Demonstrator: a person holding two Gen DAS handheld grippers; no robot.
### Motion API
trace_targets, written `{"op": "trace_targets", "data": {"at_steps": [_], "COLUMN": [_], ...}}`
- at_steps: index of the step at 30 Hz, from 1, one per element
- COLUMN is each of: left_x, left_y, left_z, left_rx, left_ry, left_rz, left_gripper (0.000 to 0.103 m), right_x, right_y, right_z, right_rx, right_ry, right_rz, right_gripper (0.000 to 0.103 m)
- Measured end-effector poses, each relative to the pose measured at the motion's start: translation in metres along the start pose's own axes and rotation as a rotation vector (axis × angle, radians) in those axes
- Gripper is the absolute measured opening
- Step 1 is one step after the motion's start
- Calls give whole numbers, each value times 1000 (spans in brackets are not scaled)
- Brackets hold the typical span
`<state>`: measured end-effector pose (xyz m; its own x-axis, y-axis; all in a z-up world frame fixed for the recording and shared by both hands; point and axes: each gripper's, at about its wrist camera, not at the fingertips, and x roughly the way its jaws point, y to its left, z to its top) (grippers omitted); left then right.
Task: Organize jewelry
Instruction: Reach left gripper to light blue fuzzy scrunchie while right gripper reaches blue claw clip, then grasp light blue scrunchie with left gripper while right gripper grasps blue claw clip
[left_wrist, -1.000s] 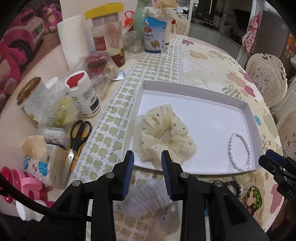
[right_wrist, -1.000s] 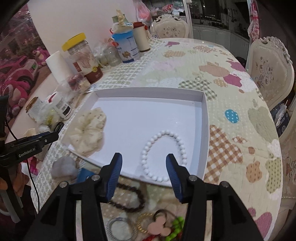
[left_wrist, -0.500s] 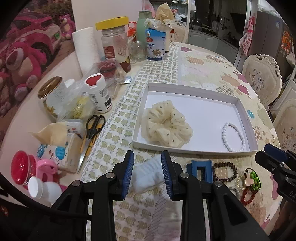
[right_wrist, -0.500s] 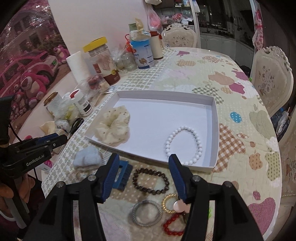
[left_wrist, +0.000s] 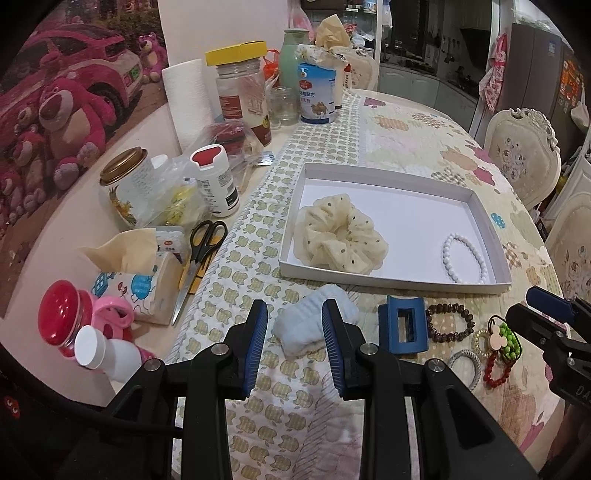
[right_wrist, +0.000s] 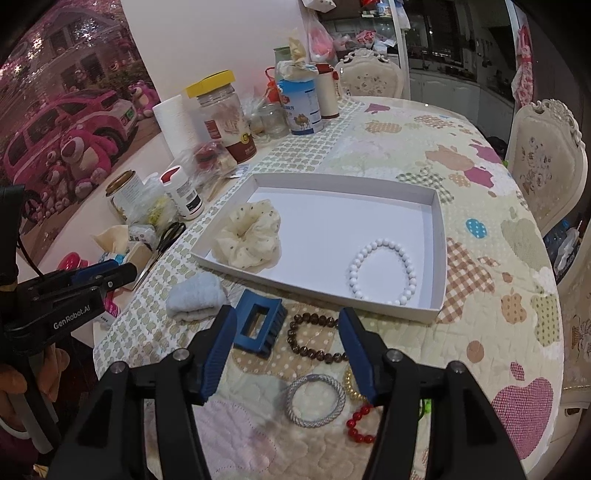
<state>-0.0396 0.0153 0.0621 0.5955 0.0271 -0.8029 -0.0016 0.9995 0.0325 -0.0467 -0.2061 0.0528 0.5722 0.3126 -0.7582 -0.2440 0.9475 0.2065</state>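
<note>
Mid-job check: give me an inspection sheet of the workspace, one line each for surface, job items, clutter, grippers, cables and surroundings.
Surface: round table under a patterned quilted cloth.
Job's things: white tray holds a cream scrunchie and a white bead bracelet. In front of the tray, on the cloth: light blue scrunchie, blue claw clip, brown bead bracelet, silver bangle, red bead bracelet.
Clutter: scissors, tissue pack, jars and bottles along the left side.
Grippers: left gripper open, empty, framing the light blue scrunchie; right gripper open, empty, above the loose items.
Cables: black cable by the left gripper.
Surroundings: dining chairs, bear poster, kitchen behind.
</note>
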Motion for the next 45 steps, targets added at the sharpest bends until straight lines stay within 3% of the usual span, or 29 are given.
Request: {"op": "trace_targets", "data": {"at_steps": [7, 14, 23, 32, 37, 42, 43, 44, 45], "left_x": [-2, -5, 2, 24, 30, 37, 39, 40, 42], "left_y": [4, 26, 45, 50, 61, 64, 63, 62, 59], "left_z": [-5, -10, -17, -22, -21, -18, -17, -16, -16], "left_rx": [-4, -76, -155, -229, -270, -274, -266, -258, -245], "left_ry": [13, 67, 114, 182, 191, 195, 194, 192, 190], "left_rz": [-7, -120, -203, -229, -208, -197, -204, -211, -220], "left_gripper": [21, 21, 32, 34, 34, 34, 35, 35, 37], "right_x": [-5, -6, 7, 60, 99, 139, 138, 138, 137], "right_y": [0, 0, 3, 14, 27, 31, 32, 33, 32], "right_z": [-6, -14, -23, -21, -8, -8, -7, -6, -5], "right_rx": [7, 19, 37, 108, 95, 94, 79, 69, 67], "right_ry": [0, 6, 39, 113, 148, 255, 240, 232, 233], "right_rz": [2, 11, 44, 122, 80, 31, 19, 33, 59], "right_gripper": [62, 64, 69, 78, 84, 86, 85, 77, 57]}}
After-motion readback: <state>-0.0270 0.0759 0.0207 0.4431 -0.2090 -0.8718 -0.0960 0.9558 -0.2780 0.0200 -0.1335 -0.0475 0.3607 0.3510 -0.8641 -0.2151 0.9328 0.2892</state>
